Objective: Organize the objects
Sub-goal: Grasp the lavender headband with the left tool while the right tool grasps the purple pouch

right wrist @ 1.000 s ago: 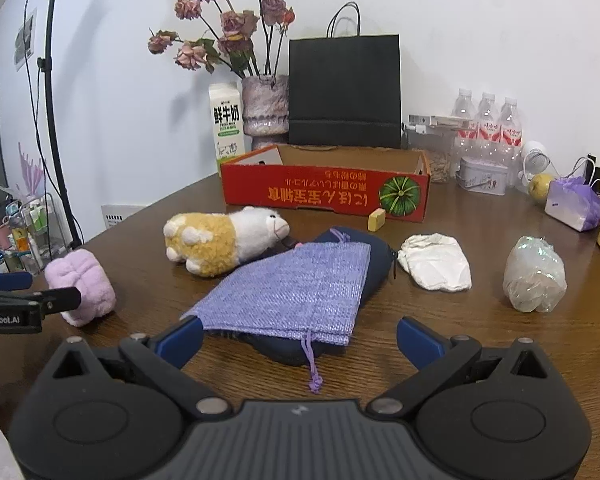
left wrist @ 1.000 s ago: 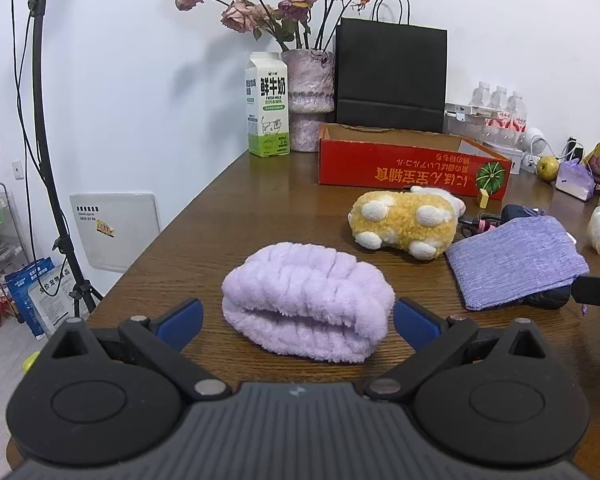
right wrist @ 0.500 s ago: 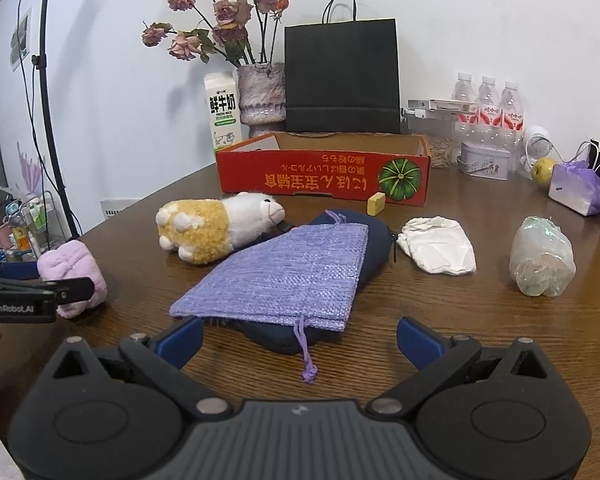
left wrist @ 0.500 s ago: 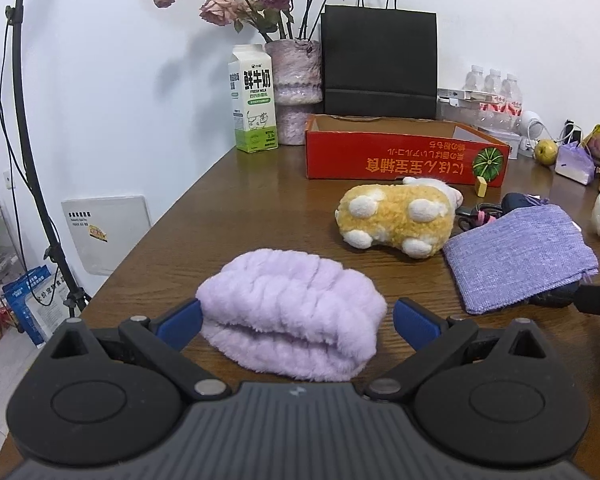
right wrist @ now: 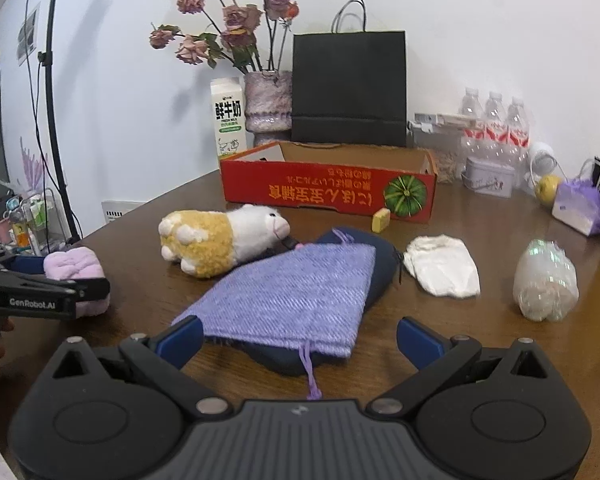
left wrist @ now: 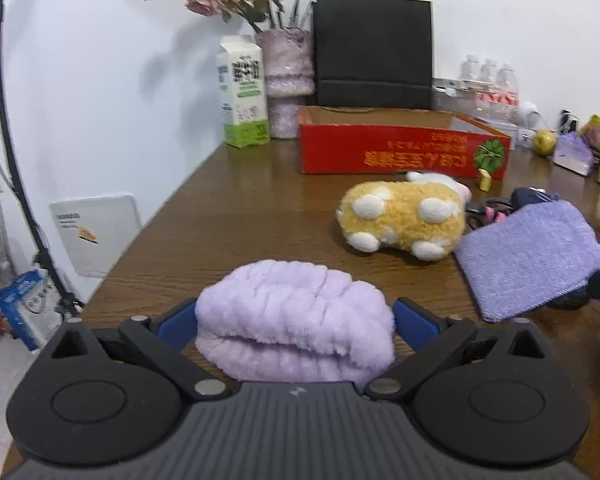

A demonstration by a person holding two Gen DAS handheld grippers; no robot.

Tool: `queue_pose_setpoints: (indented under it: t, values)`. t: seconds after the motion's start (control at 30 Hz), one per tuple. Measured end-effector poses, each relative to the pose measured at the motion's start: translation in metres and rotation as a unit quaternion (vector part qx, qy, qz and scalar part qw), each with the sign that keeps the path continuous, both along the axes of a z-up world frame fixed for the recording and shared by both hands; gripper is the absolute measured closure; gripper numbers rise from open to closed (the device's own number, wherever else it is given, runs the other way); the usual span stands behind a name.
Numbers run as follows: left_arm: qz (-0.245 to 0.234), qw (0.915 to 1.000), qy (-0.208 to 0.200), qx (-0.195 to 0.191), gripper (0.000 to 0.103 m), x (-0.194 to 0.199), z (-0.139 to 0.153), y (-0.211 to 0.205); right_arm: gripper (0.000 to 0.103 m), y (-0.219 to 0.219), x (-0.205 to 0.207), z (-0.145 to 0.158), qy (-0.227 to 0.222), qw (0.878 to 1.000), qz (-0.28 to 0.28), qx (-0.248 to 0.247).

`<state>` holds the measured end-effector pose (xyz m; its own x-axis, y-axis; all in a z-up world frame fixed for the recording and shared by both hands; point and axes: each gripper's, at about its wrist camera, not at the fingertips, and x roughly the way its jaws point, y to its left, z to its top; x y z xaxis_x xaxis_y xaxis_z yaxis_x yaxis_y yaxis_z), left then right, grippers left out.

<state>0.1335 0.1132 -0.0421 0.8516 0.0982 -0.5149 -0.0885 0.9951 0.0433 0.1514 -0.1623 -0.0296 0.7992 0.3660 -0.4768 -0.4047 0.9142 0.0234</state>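
Near the bench's (left wrist: 228, 216) left front edge, the left hand-held gripper (left wrist: 295, 322) has just been closing, its 2 blue pads already touching the fluffy lilac headband (left wrist: 296, 320) to lift it, while the right hand-held gripper (right wrist: 298, 336) waits spread wide and empty above the purple pouch (right wrist: 296, 288).

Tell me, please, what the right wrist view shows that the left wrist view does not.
Only the right wrist view shows the white cloth, the small tin and the left gripper from the side, its fingers around the fluffy lilac headband.

Only the left wrist view shows the white panel low on the wall.

Both show the plush toy, the purple pouch, the red box and the milk carton.
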Motion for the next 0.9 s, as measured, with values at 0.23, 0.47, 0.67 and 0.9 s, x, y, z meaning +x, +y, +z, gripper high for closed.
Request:
queue_pose_setpoints:
  t: [0.23, 0.47, 0.67, 0.9]
  values:
    - [0.01, 0.9999, -0.004, -0.008, 0.044, -0.001, 0.0, 0.002, 0.0, 0.021, 0.015, 0.005, -0.017, 0.999, 0.012, -0.041]
    - [0.013, 0.9998, -0.007, -0.01, 0.048, -0.002, 0.0, 0.002, 0.002, 0.044, 0.024, -0.009, -0.043, 0.992, 0.015, -0.116]
    - [0.014, 0.9997, -0.006, -0.018, 0.047, -0.003, 0.0, 0.005, 0.02, 0.044, 0.024, -0.012, -0.035, 0.992, 0.031, -0.113]
    - [0.016, 0.9996, -0.006, -0.023, 0.047, -0.004, 0.0, 0.007, 0.06, 0.038, 0.014, -0.009, -0.043, 0.994, 0.023, -0.095]
